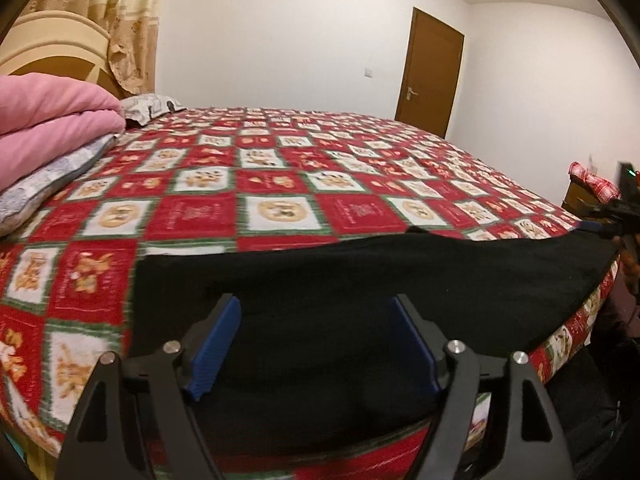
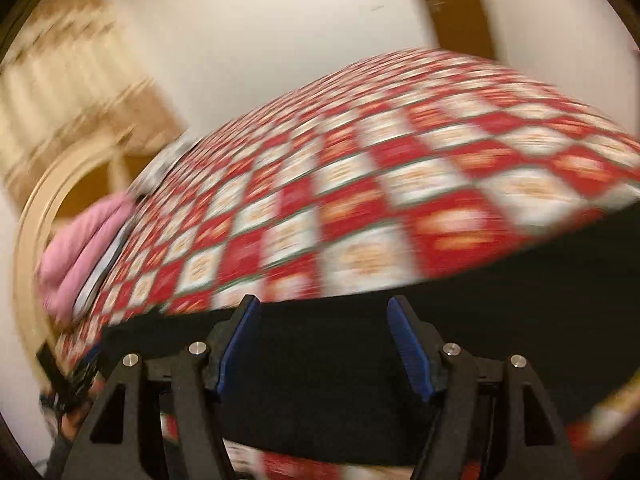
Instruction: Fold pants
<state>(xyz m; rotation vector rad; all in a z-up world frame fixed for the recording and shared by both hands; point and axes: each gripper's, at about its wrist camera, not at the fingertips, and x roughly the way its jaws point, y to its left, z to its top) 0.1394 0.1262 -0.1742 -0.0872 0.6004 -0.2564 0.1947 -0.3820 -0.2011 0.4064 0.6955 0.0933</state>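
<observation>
The left claw (image 1: 316,344) hangs with its blue pads wide apart over the near edge of the black pants (image 1: 360,280), gripping nothing. The right claw (image 2: 324,344) is spread just as wide above the same dark cloth (image 2: 360,380), also empty; its view is smeared with motion, so I can't say whether either pad touches the fabric.

The pants lie flat along the near side of the bed, on the red-and-white patchwork bedspread (image 1: 280,184), with one end reaching towards the right corner, where the other claw (image 1: 618,216) shows at the rim of the left view.

To my eye the step in hand is taking hold of the near edge for a fold. I'd bring each claw low and level, slide one pad under the hem so both layers are caught, and close only once the cloth sits well between the pads. The two grips should be well apart and on the same edge, or the fold will skew. Black fabric hides its seams, so the edge is easy to misjudge.

Beyond, a folded pink blanket (image 1: 52,120) rests on a grey pillow (image 1: 48,184) by the headboard (image 1: 48,44), well clear of the work, and a brown door (image 1: 430,72) stands in the far wall.
</observation>
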